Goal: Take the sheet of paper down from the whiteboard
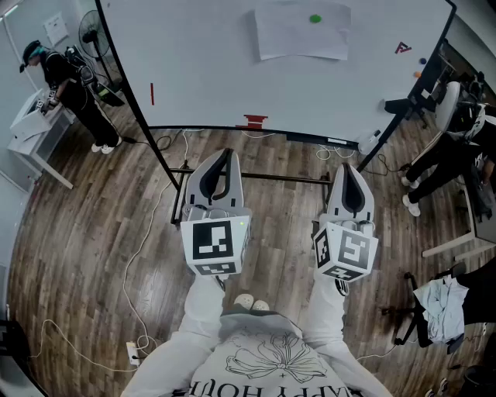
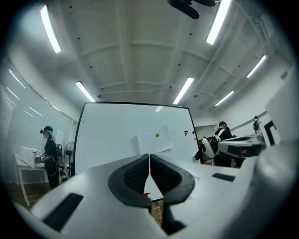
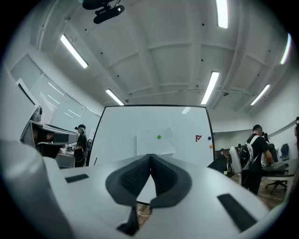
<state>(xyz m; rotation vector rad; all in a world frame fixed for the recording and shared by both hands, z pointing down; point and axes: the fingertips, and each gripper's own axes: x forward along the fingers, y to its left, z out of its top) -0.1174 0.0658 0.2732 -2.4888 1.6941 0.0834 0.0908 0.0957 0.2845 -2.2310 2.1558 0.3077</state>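
Note:
A white sheet of paper [image 1: 302,32] hangs on the whiteboard [image 1: 201,70], pinned near its top by a green round magnet [image 1: 315,18]. It also shows in the left gripper view as the paper [image 2: 155,140] and in the right gripper view as the paper [image 3: 156,141], straight ahead beyond the jaws. My left gripper [image 1: 226,157] and right gripper [image 1: 348,169] are held side by side over the wooden floor, well short of the board. Both are shut with nothing between their jaws, as seen at the left gripper [image 2: 149,158] and the right gripper [image 3: 150,158].
The whiteboard stands on a black frame [image 1: 256,177] with cables on the floor. A red eraser [image 1: 255,121] sits on its ledge and a red marker [image 1: 152,94] at its left. One person [image 1: 70,85] stands by a table at far left, another person [image 1: 457,147] sits at right.

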